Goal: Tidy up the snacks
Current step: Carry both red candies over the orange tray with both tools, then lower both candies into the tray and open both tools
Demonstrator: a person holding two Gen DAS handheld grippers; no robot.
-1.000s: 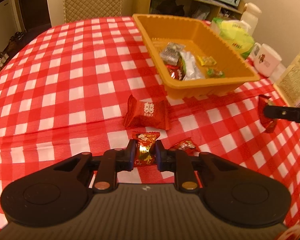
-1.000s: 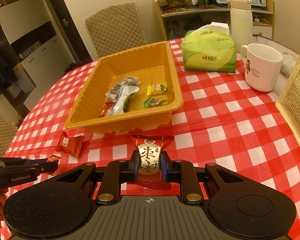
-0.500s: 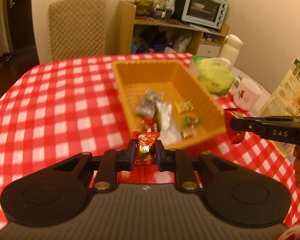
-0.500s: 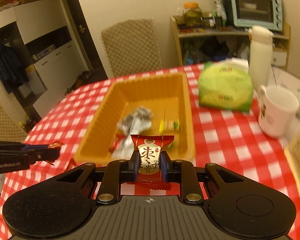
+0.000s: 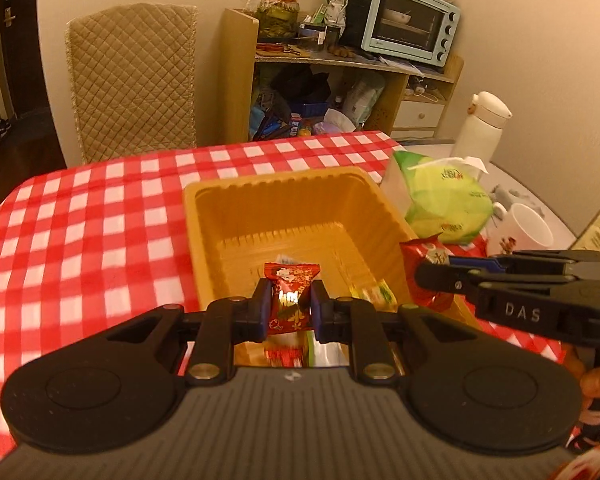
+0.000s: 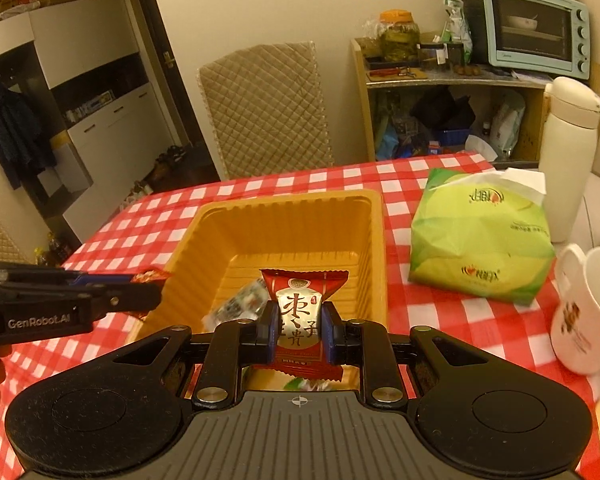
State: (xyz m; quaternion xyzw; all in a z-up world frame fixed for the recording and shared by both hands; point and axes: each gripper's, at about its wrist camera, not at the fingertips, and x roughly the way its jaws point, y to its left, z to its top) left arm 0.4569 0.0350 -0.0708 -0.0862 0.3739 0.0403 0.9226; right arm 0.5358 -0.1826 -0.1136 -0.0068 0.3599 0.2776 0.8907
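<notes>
Over a red checked tablecloth (image 5: 80,240), the left gripper (image 5: 288,306) and right gripper (image 6: 299,330) each clamp a red wrapped snack, a small candy (image 5: 290,300) and a larger packet (image 6: 300,316), above the near end of the orange tray (image 6: 284,216), seemingly poised to drop them in.

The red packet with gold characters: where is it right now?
In the right wrist view, the red packet with gold characters is clamped in the right gripper, held above the near end of the orange tray.
</notes>
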